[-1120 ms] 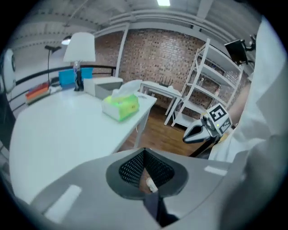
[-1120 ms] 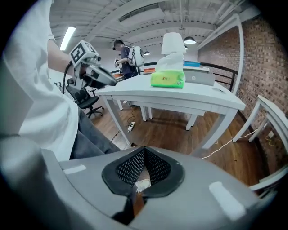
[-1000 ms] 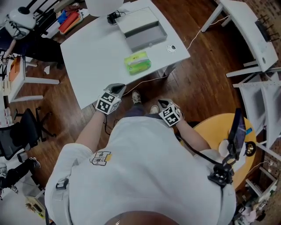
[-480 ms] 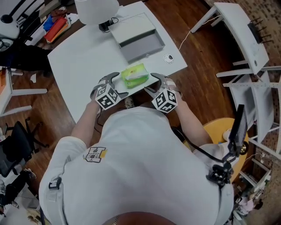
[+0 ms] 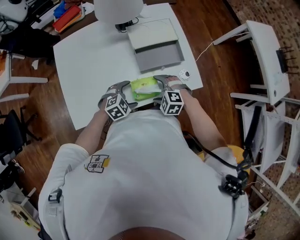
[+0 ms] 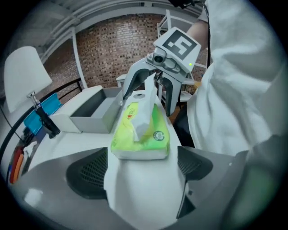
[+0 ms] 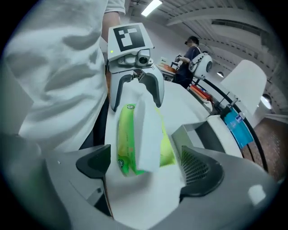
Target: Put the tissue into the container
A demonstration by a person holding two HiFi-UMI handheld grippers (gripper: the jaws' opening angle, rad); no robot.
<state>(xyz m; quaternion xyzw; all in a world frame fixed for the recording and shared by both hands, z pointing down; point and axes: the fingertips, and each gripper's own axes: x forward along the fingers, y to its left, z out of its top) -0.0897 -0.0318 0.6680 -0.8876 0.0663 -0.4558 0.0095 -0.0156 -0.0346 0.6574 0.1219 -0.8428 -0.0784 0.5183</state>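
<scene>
A green tissue pack (image 5: 144, 88) lies near the front edge of the white table (image 5: 89, 61), with a white tissue (image 6: 145, 105) standing up from its slot. My left gripper (image 5: 121, 90) is at the pack's left end and my right gripper (image 5: 162, 84) at its right end, facing each other. In the left gripper view the pack (image 6: 140, 130) reaches just between my wide-open jaws (image 6: 141, 168), untouched. In the right gripper view the pack (image 7: 139, 143) lies between my jaws (image 7: 146, 168), which are opening, pads clear of it. The grey open container (image 5: 158, 51) stands behind the pack.
A white rounded lamp shade (image 5: 118, 9) and a black clamp (image 5: 125, 24) stand at the table's far edge. A small round disc (image 5: 185, 74) lies right of the pack. A white side table (image 5: 267, 51) stands to the right. A person (image 7: 191, 58) stands far off.
Both grippers have come up from below the table's front edge to the two ends of the tissue pack. Their jaws, shut before, now stand apart.
</scene>
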